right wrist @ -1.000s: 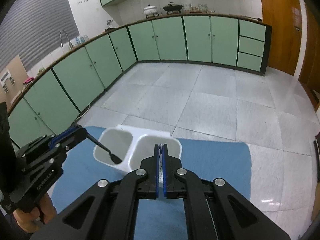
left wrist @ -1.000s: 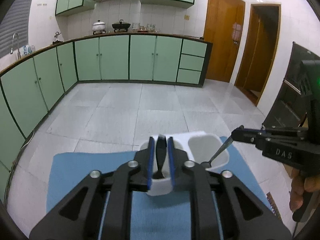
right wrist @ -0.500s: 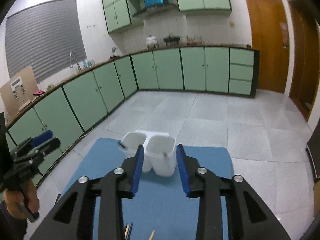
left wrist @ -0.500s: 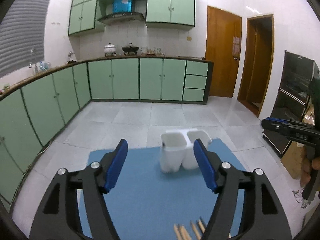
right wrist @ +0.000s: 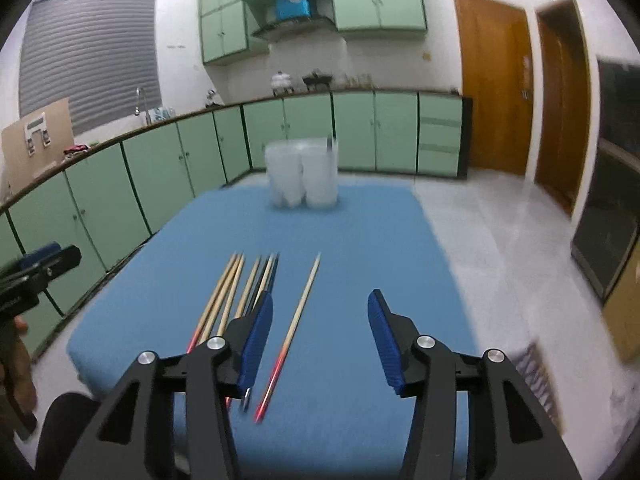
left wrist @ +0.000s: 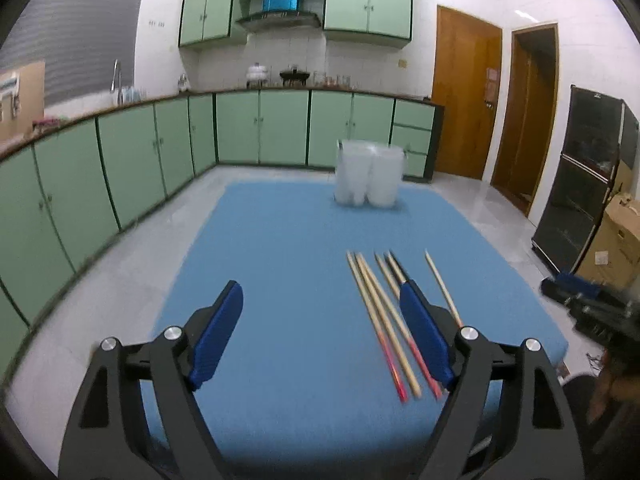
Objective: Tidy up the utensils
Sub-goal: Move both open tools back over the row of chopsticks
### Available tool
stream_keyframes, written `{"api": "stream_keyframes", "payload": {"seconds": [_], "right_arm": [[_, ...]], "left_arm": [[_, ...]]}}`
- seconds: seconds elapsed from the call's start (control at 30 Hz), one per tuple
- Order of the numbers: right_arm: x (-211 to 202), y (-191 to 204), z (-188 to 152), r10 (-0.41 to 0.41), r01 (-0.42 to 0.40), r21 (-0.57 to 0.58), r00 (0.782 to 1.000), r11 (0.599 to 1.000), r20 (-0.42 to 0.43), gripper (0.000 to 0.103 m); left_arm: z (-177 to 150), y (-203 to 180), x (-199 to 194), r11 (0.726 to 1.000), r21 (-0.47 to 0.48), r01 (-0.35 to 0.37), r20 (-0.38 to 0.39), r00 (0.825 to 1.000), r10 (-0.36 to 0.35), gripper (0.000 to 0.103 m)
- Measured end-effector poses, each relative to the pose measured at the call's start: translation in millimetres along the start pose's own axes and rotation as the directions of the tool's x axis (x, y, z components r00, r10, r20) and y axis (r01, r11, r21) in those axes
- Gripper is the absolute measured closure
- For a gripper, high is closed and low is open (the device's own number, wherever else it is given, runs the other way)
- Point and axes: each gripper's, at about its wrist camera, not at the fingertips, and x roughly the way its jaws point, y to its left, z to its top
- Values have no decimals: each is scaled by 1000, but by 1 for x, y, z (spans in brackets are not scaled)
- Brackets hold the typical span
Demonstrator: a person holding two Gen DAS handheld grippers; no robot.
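The chopsticks (right wrist: 256, 312) lie blurred on the blue counter (left wrist: 280, 240), some hidden behind blue pads, well short of the holder (left wrist: 368, 174) that both empty hand-held grippers, left (left wrist: 320, 332) and right (right wrist: 316, 340), have left, jaws just opened.

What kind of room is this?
Most likely a home kitchen: green cabinets run under a counter holding cooking pots, with a sink tap and a range hood above.

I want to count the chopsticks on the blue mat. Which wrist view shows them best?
The left wrist view: the chopsticks lie fairly sharp, only its right finger crossing some. In the right wrist view they are motion-blurred and partly hidden behind that gripper's left finger.
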Motion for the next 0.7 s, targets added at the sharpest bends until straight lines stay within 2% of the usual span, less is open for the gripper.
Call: {"api": "stream_keyframes", "payload": {"seconds": [0.07, 0.13, 0.23, 0.5, 0.7], "right_arm": [[5, 6, -23, 9, -8, 16, 999, 1000, -34, 64], [10, 11, -37, 29, -28, 18, 998, 999, -58, 67], [19, 23, -49, 36, -37, -18, 996, 999, -81, 71], [42, 31, -67, 34, -40, -46, 989, 998, -143, 78], [48, 27, -66, 14, -21, -52, 990, 998, -141, 85]], "left_arm": [[-20, -4, -1, 1000, -6, -13, -23, 1000, 13, 25], [-38, -7, 3, 999, -35, 10, -59, 998, -12, 25], [-54, -12, 11, 999, -38, -13, -93, 996, 10, 25], [-60, -15, 19, 999, -31, -26, -80, 997, 23, 25], [-66, -25, 33, 1000, 2, -15, -107, 994, 15, 25]]}}
